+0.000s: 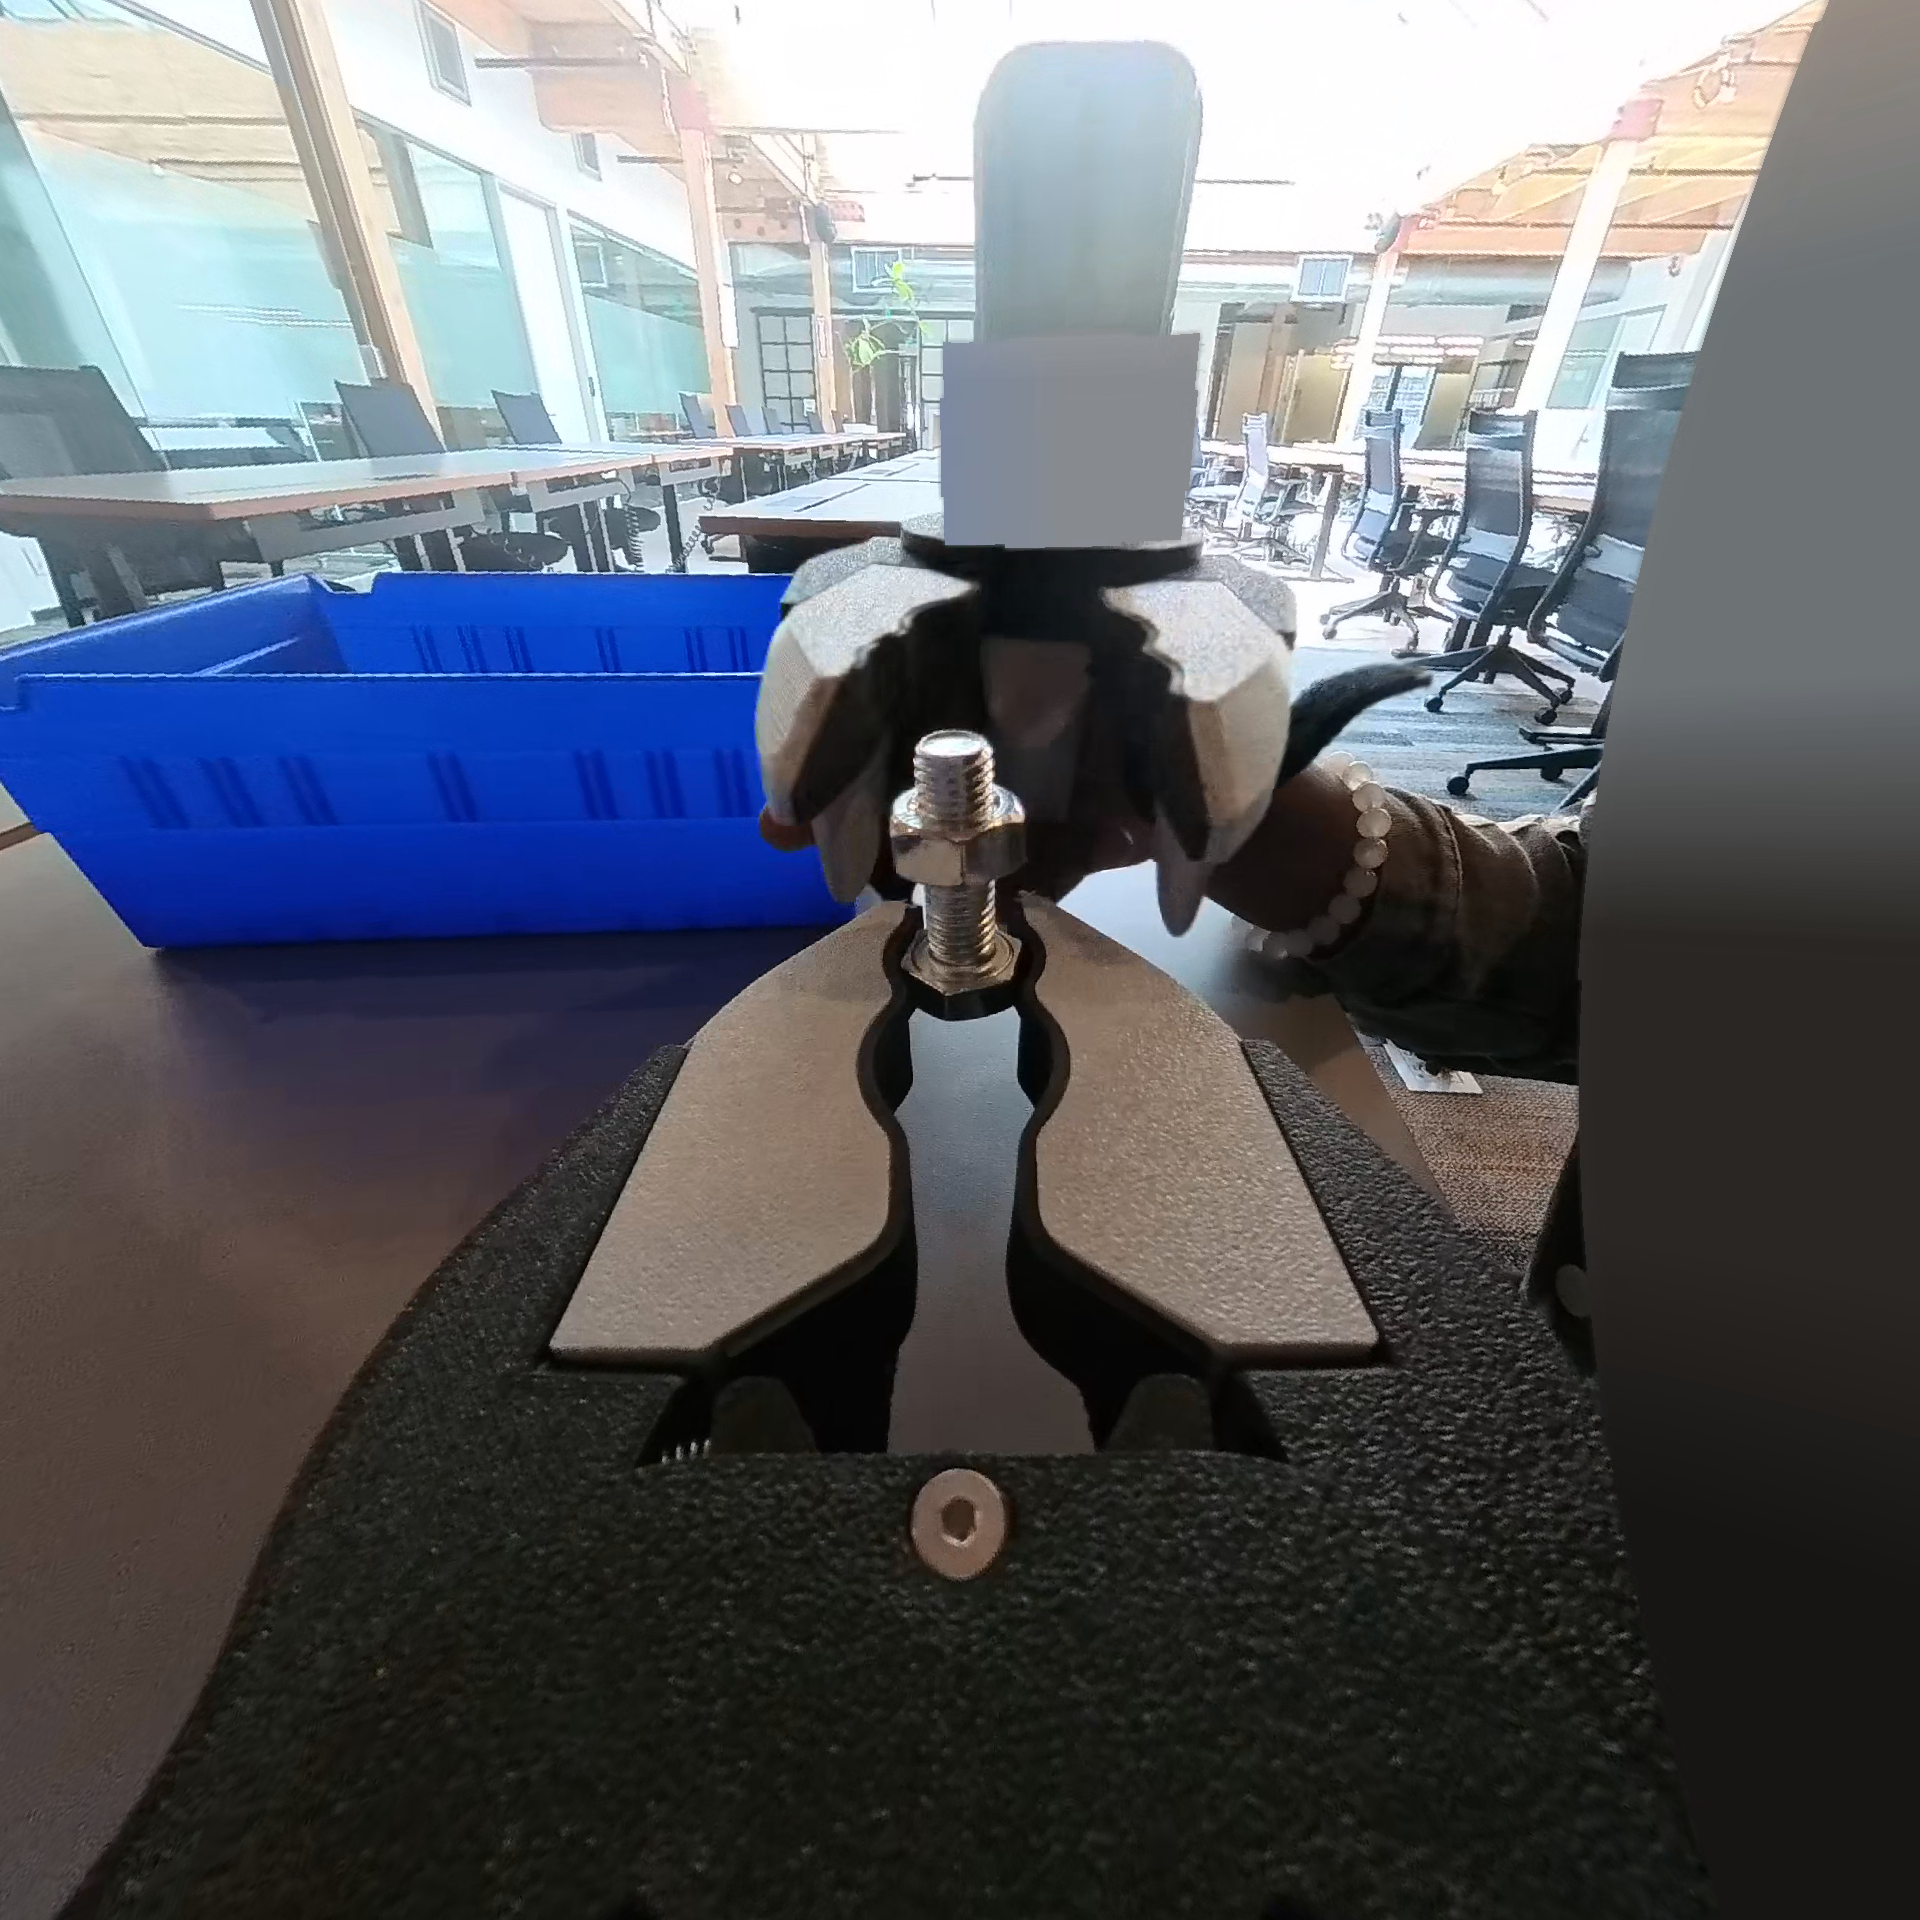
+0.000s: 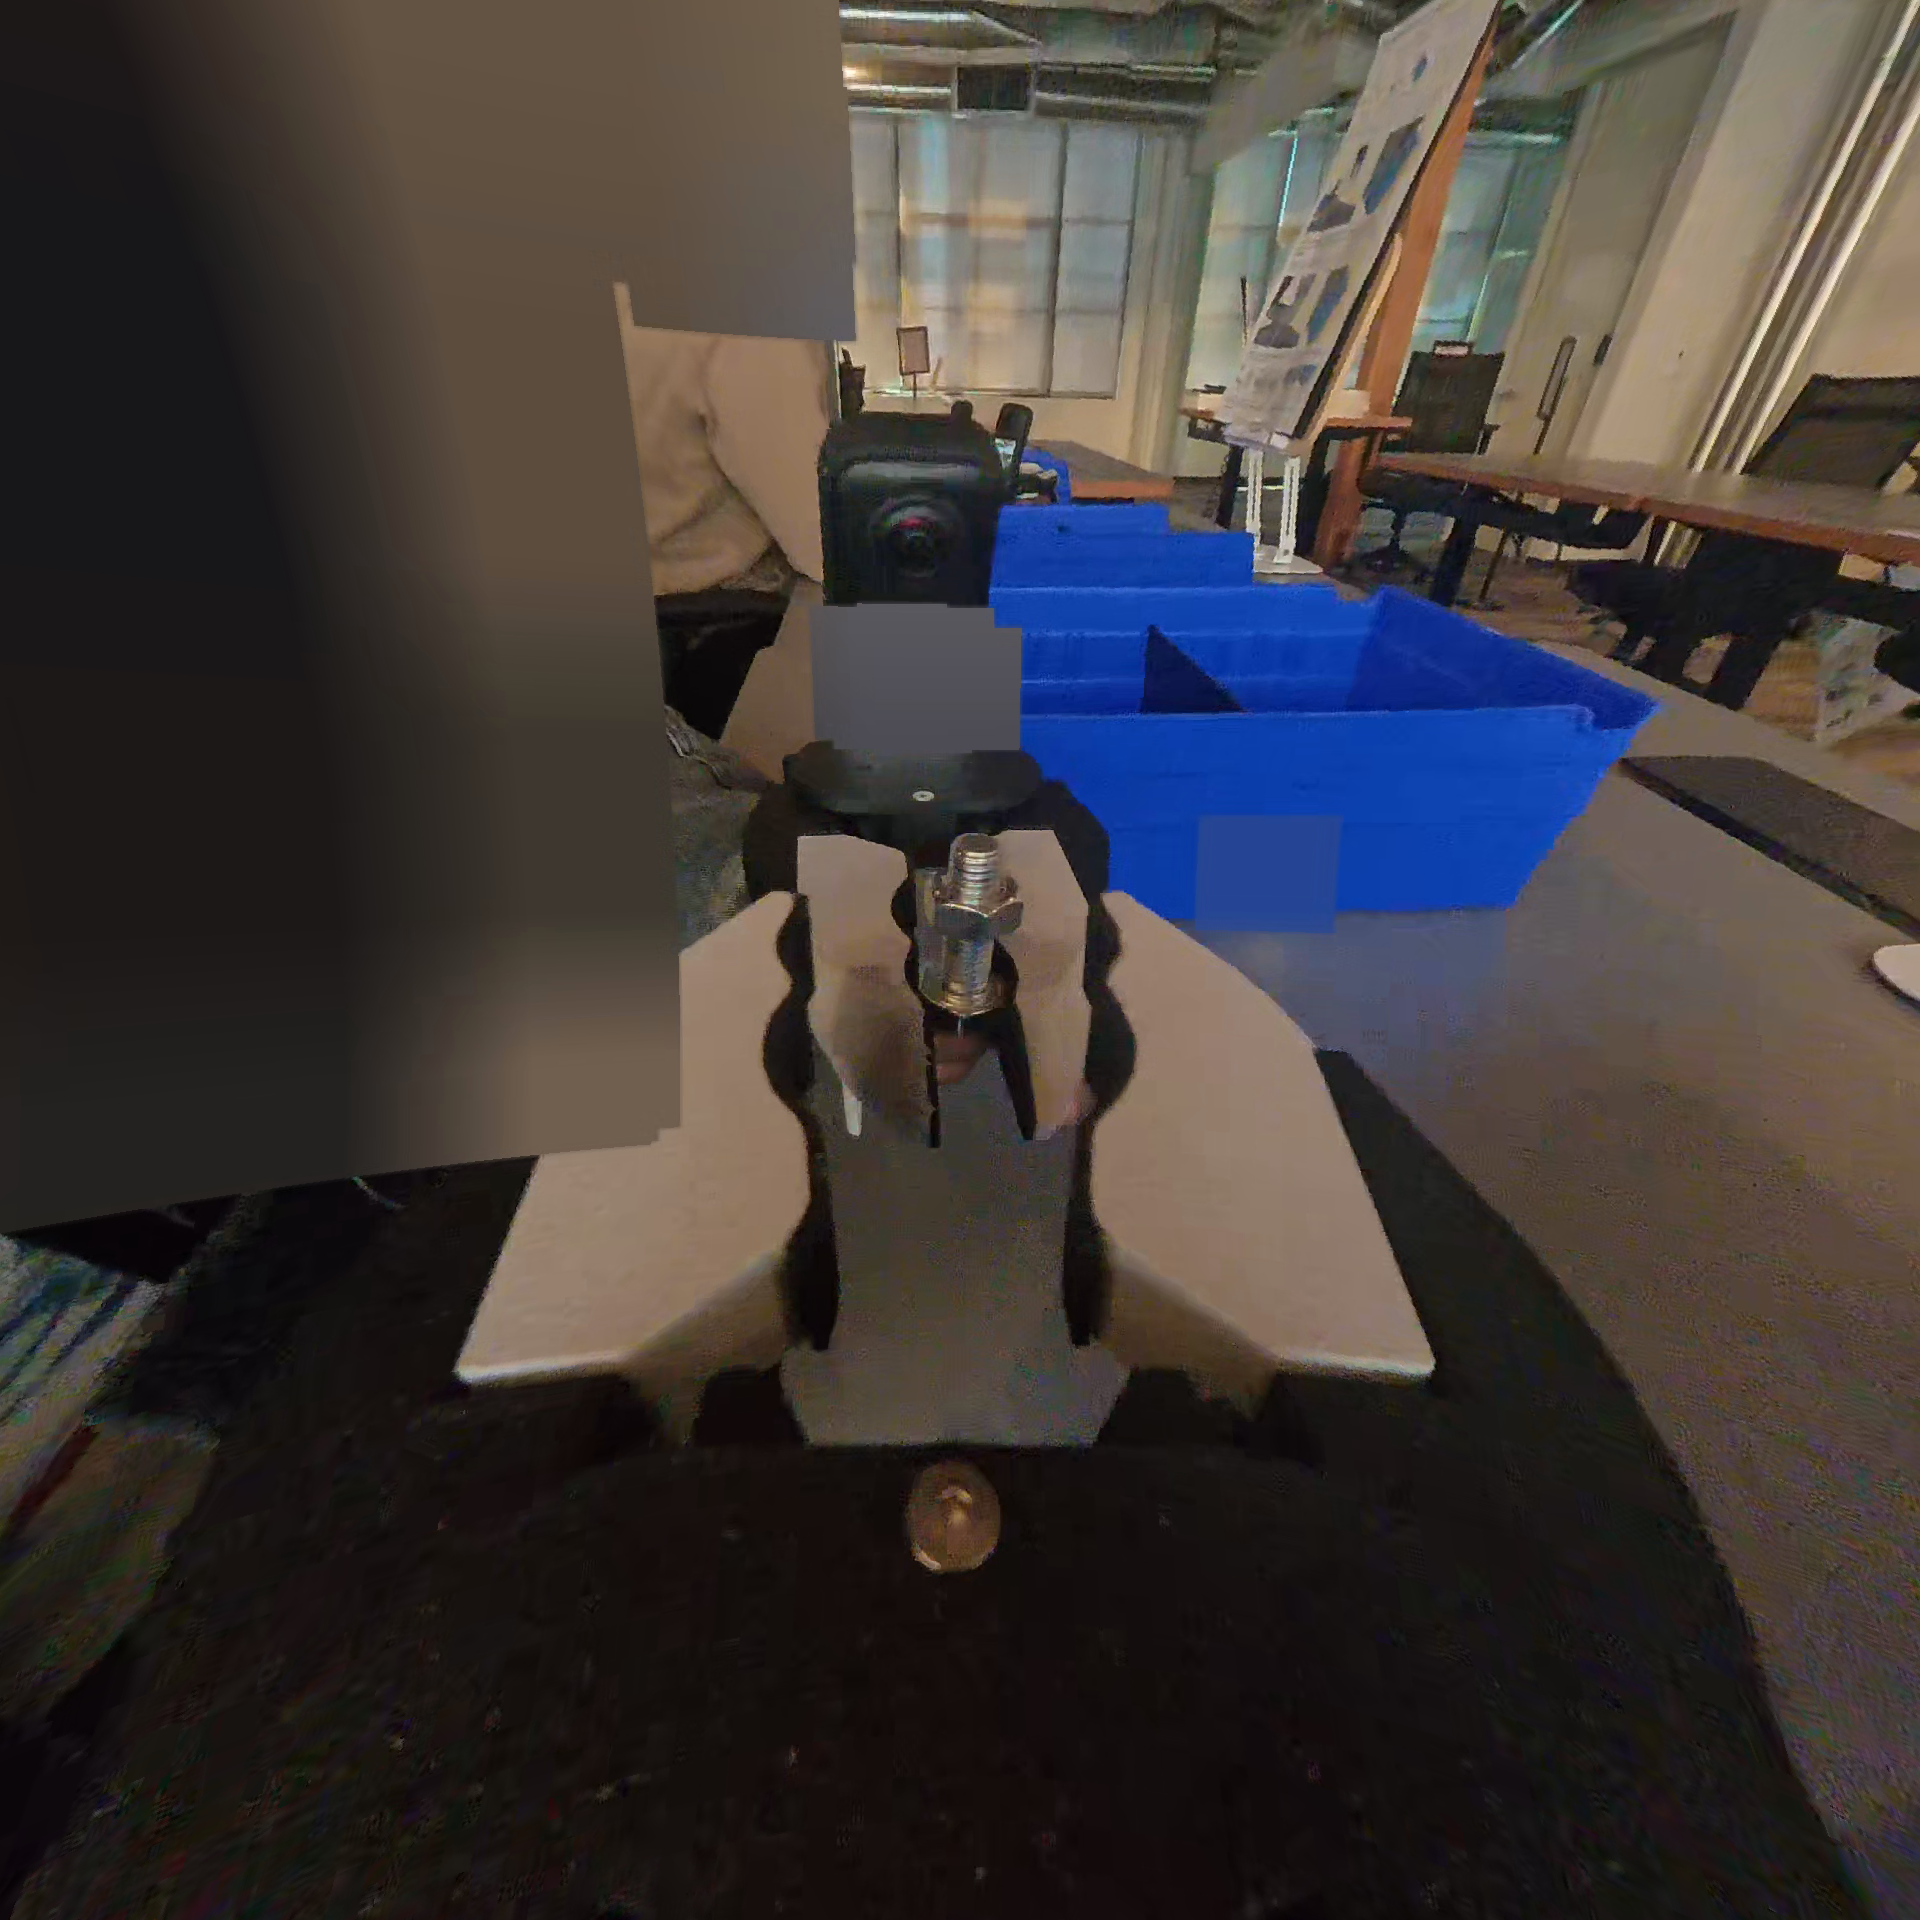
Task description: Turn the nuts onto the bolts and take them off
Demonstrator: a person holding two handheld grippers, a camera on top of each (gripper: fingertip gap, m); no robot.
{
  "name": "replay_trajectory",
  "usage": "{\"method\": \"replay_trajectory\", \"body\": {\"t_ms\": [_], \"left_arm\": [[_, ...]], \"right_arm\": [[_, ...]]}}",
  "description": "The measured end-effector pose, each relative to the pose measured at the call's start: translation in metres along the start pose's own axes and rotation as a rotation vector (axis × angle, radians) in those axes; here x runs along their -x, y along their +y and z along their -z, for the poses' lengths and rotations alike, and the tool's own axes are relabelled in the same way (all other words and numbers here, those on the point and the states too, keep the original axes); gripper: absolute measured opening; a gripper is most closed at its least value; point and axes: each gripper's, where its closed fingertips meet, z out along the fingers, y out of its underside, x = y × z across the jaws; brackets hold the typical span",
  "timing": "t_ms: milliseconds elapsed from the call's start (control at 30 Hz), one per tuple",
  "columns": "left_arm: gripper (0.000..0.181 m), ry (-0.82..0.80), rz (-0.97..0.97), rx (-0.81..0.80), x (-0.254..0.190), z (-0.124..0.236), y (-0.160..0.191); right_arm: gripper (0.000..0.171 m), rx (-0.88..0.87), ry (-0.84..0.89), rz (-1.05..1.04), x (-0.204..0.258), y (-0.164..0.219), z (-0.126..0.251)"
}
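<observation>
A silver bolt (image 1: 956, 914) stands upright, thread end up. My left gripper (image 1: 961, 971) is shut on its head at the fingertips. A silver hex nut (image 1: 958, 831) sits on the thread, a little below the top. My right gripper (image 1: 1013, 883) faces it from the far side, open, with one finger on each side of the nut and the pads not pressing on it. In the right wrist view the bolt (image 2: 968, 961) and nut (image 2: 975, 912) stand between my right gripper's (image 2: 951, 925) spread fingers, with the left gripper (image 2: 961, 1003) behind them holding the bolt head.
A blue plastic bin (image 1: 416, 790) stands on the dark table (image 1: 312, 1143) to the left; it also shows in the right wrist view (image 2: 1351, 769). A hand with a bead bracelet (image 1: 1340, 862) holds the right gripper. Office desks and chairs lie beyond. The grippers are tip to tip, or close to it.
</observation>
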Motion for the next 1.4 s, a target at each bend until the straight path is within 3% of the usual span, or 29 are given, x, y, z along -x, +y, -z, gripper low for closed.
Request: {"method": "replay_trajectory", "body": {"t_ms": [100,167,233,300,400,600,667,1400], "left_arm": [[0.015,0.0,0.0,0.002,0.0,0.0,0.0],[0.015,0.001,-0.007,0.002,-0.001,0.0,0.0],[0.015,-0.005,0.0,0.004,0.0,0.0,0.0],[0.015,-0.004,0.008,-0.003,0.001,0.0,0.0],[0.015,-0.002,0.0,0.001,0.0,0.0,0.0],[0.016,0.004,-0.001,0.0,-0.001,0.0,0.0],[0.016,0.005,-0.001,0.0,-0.001,0.0,0.0],[0.016,0.008,-0.011,-0.003,-0.002,0.0,0.0]], "right_arm": [[0.048,0.005,-0.024,0.021,0.005,0.001,-0.002],[0.034,0.008,-0.009,0.035,0.004,0.0,0.002],[0.0,-0.043,-0.07,0.031,0.011,-0.007,0.012],[0.0,-0.114,-0.109,-0.009,0.014,-0.017,0.018],[0.002,-0.062,-0.059,0.04,0.009,-0.01,0.013],[0.051,-0.033,0.015,0.014,-0.002,-0.005,0.006],[0.054,-0.029,0.008,0.018,-0.001,-0.004,0.004],[0.033,0.03,0.019,0.039,-0.001,0.003,-0.012]]}}
